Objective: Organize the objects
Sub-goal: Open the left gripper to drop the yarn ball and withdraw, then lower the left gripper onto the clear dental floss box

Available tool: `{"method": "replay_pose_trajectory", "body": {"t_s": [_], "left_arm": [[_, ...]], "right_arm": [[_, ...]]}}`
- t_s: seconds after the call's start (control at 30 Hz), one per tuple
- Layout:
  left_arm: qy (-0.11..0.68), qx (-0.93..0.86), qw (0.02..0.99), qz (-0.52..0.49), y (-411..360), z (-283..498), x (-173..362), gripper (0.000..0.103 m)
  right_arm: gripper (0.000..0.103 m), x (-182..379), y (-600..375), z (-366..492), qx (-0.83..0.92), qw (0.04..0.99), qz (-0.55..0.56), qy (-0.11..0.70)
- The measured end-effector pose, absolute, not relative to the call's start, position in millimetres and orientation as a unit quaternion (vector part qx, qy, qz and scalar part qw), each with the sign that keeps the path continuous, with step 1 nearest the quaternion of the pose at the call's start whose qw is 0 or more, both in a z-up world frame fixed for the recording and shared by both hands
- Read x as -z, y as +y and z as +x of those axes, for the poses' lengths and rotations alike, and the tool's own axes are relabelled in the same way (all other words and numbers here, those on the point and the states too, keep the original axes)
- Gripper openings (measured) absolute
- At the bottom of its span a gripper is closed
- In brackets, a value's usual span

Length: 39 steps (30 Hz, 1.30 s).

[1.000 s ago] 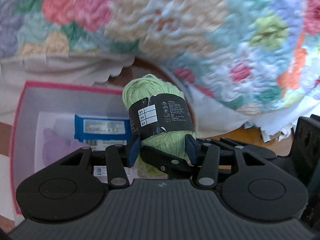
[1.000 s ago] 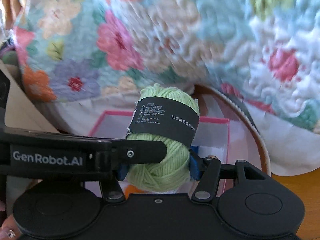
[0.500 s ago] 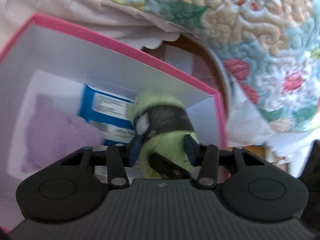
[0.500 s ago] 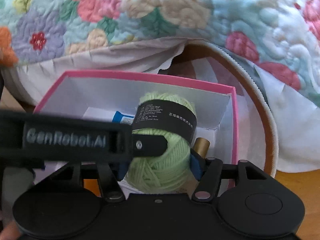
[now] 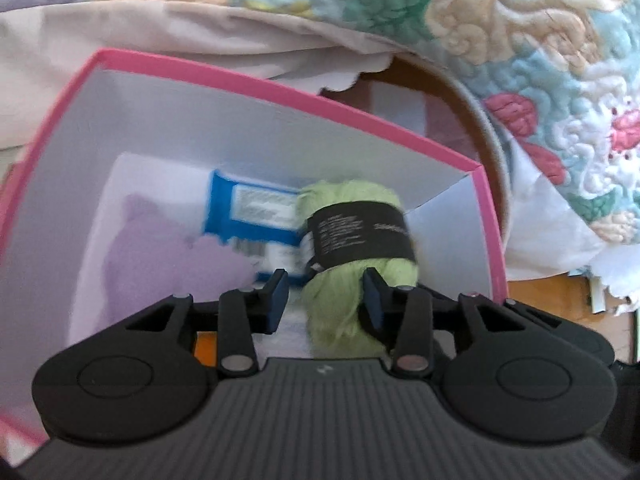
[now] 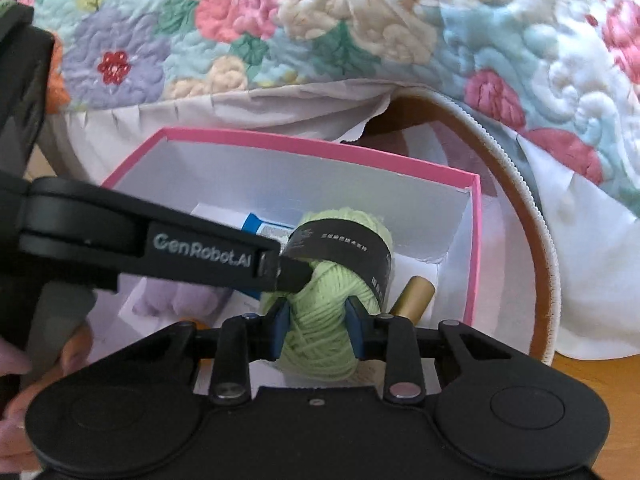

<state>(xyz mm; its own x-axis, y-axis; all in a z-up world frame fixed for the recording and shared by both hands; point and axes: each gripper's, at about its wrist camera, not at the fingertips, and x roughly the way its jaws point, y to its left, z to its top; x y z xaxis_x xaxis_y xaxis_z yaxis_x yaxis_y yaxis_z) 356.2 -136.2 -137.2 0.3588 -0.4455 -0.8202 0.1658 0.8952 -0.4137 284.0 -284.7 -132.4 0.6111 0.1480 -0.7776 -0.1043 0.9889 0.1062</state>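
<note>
A: A flowered quilt (image 6: 360, 20) is hanging behind the pink box (image 6: 474, 248) on the floor. Where is the green yarn ball (image 6: 332, 308) sitting?

B: Inside the box, right side, its banded axis tilting up and away.

A: Which gripper is nearer?

B: The right gripper (image 6: 318, 330); its jaws are closing on the yarn's lower end. The left gripper (image 5: 326, 300) is only touching it with one pad, jaws part open.

Wooden surface (image 6: 592, 376) carries pink box (image 6: 474, 248); round hoop (image 6: 540, 240), white cloth (image 6: 592, 280), floral quilt (image 6: 360, 20) behind box.
</note>
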Motion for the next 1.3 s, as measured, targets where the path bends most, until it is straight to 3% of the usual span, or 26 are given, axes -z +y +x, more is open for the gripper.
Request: {"method": "replay_pose_trajectory", "body": {"t_s": [0.07,0.27,0.4,0.63,1.03,1.3], "left_arm": [[0.540,0.178,0.813,-0.124,-130,348,127,0.041],[0.508,0.170,0.844,-0.037,-122,307,83,0.060],[0.510,0.186,0.839,-0.035,-111,286,58,0.071],[0.537,0.156,0.829,-0.006,-90,253,35,0.074],[0.505,0.186,0.843,0.001,-53,183,-8,0.080],[0.513,0.198,0.836,0.011,-46,150,1,0.081]], "right_arm": [[0.036,131,-285,278,-0.070,0.898,0.036,0.433],[0.038,108,-299,240,-0.093,0.892,0.119,0.426],[0.045,87,-295,225,-0.089,0.888,0.099,0.441],[0.059,42,-303,172,-0.095,0.892,0.107,0.429],[0.080,-18,-279,96,-0.102,0.912,0.080,0.389],[0.081,-9,-255,57,-0.124,0.905,0.070,0.402]]}}
